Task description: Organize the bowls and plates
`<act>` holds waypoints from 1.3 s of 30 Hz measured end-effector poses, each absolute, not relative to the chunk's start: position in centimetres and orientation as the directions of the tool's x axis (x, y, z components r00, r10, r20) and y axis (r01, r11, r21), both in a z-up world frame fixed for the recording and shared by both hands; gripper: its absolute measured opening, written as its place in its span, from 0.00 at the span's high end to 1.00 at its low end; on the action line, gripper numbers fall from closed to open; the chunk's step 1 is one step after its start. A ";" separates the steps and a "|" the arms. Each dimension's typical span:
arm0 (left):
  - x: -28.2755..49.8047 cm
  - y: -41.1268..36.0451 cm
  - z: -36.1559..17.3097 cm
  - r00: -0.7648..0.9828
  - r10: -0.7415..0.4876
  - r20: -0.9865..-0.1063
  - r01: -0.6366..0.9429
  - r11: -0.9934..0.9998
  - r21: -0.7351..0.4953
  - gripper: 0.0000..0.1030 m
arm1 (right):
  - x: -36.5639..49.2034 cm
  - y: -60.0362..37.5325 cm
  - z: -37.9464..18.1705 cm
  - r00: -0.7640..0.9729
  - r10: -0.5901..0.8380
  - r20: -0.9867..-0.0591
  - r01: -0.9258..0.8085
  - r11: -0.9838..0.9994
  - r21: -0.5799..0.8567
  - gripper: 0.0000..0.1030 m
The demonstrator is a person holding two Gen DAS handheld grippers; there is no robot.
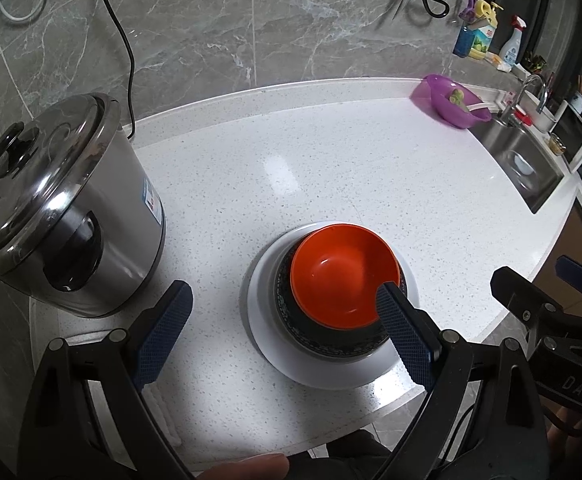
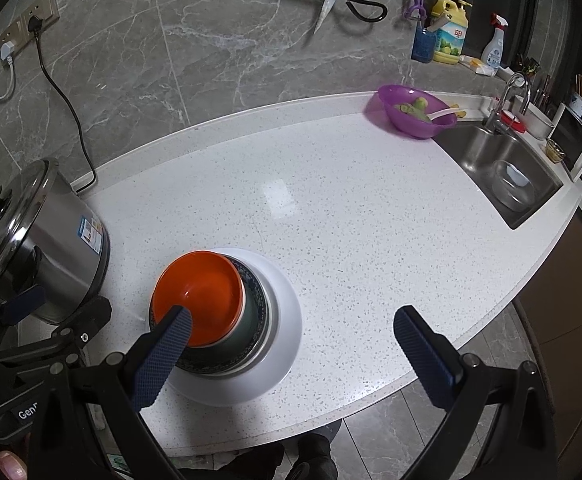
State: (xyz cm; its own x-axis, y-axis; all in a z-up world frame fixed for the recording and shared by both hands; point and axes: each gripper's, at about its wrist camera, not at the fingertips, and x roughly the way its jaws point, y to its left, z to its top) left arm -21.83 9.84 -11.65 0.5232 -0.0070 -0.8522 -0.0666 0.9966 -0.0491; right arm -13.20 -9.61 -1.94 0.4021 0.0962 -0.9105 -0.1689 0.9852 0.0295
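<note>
Right now your left tongs [image 1: 287, 332] and right tongs [image 2: 295, 348] both hang spread wide above the bench [image 2: 351, 220], gripping nothing. Your orange bowl [image 1: 341, 270] sits nested in a dark bowl [image 1: 323, 340] on the white plate [image 1: 323, 372], near the front edge. You have the steel cooker [image 1: 71, 216] just left of that stack.

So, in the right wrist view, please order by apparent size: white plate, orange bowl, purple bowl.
1. white plate
2. orange bowl
3. purple bowl, though it stands much farther from the camera, so its true size is unsure.
</note>
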 end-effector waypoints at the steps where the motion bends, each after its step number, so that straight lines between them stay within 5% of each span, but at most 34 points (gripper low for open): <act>1: -21.8 9.9 -11.7 0.523 -0.008 -0.852 -0.067 0.996 -0.050 0.09 | -13.2 -9.6 -1.9 0.403 0.097 -0.910 -0.169 0.985 0.030 0.00; 39: -21.8 9.4 -12.0 0.517 -0.004 -0.856 -0.073 0.996 -0.049 0.09 | -13.1 -9.1 -2.0 0.397 0.105 -0.912 -0.178 0.983 0.036 0.00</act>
State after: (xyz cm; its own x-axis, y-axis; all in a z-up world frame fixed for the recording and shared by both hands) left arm -21.82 9.41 -11.96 0.5170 -0.0041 -0.8560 -0.0728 0.9962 -0.0487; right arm -13.07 -9.10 -1.97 0.3965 0.1047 -0.9120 -0.1777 0.9834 0.0357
